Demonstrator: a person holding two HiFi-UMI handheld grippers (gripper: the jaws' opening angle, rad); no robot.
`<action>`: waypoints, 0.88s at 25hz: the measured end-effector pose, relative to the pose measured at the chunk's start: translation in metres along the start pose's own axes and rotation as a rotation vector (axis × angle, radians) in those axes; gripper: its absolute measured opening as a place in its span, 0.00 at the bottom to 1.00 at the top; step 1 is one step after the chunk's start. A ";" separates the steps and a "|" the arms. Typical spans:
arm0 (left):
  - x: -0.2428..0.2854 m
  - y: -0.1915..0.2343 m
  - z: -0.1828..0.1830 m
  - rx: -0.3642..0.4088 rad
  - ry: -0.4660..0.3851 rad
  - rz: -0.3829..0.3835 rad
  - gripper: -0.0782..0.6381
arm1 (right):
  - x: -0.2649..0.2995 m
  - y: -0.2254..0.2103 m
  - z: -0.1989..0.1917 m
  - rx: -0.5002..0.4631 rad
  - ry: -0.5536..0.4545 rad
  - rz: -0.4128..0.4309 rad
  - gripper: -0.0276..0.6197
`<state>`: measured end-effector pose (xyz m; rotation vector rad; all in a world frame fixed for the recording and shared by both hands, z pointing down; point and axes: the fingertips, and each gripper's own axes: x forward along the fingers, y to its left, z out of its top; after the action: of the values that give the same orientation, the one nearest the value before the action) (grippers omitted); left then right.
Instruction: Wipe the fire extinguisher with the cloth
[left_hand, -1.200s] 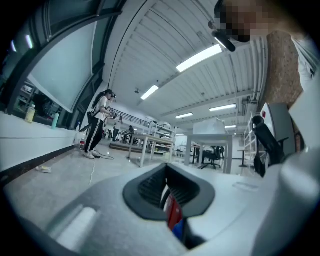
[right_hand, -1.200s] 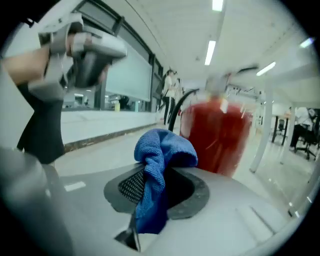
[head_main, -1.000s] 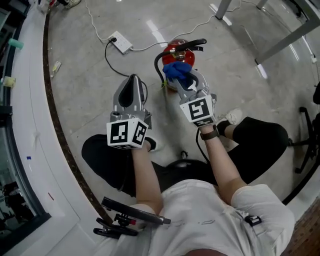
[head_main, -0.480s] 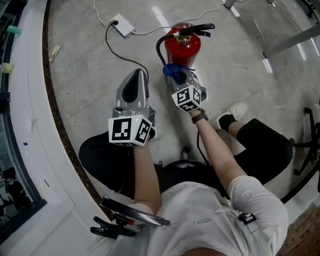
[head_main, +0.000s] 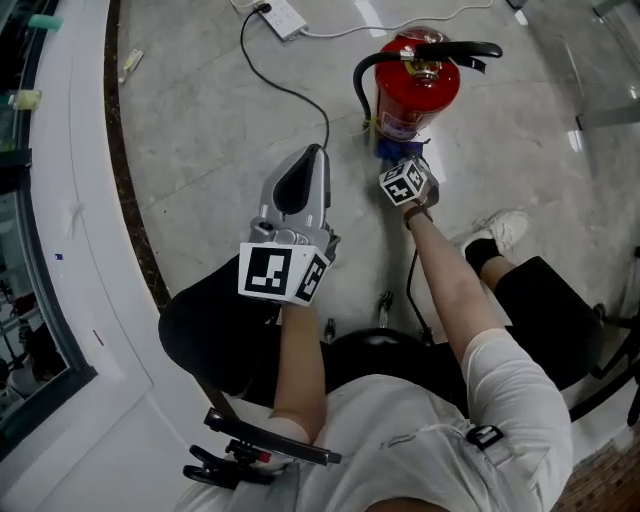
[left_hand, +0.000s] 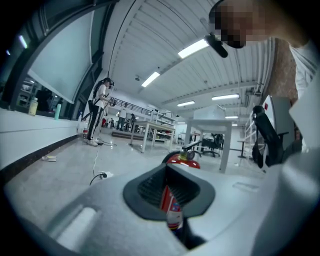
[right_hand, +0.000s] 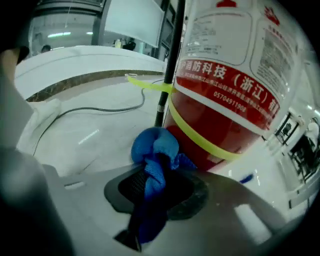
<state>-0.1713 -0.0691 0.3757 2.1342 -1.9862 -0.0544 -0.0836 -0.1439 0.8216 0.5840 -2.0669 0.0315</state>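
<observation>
Underfoot, glossy grey floor (head_main: 200, 150) — fire extinguisher (head_main: 416, 100) standing upright.

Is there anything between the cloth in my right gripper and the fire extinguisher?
Nothing visible stands in the way. The right gripper holds the blue cloth in its fingers, and the cloth appears to press against the lower red body of the fire extinguisher, beside the black hose.
</observation>
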 end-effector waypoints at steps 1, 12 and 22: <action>0.002 0.000 0.005 0.003 -0.007 -0.002 0.11 | 0.001 -0.002 -0.003 0.013 0.013 0.013 0.18; 0.030 -0.010 0.085 0.016 -0.156 -0.062 0.11 | -0.283 -0.050 0.182 0.831 -0.809 0.249 0.19; 0.028 -0.023 0.089 0.016 -0.164 -0.078 0.11 | -0.326 -0.113 0.199 1.140 -1.016 0.213 0.18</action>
<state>-0.1626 -0.1082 0.2882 2.2839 -1.9945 -0.2338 -0.0552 -0.1660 0.4252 1.2078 -2.9779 1.3487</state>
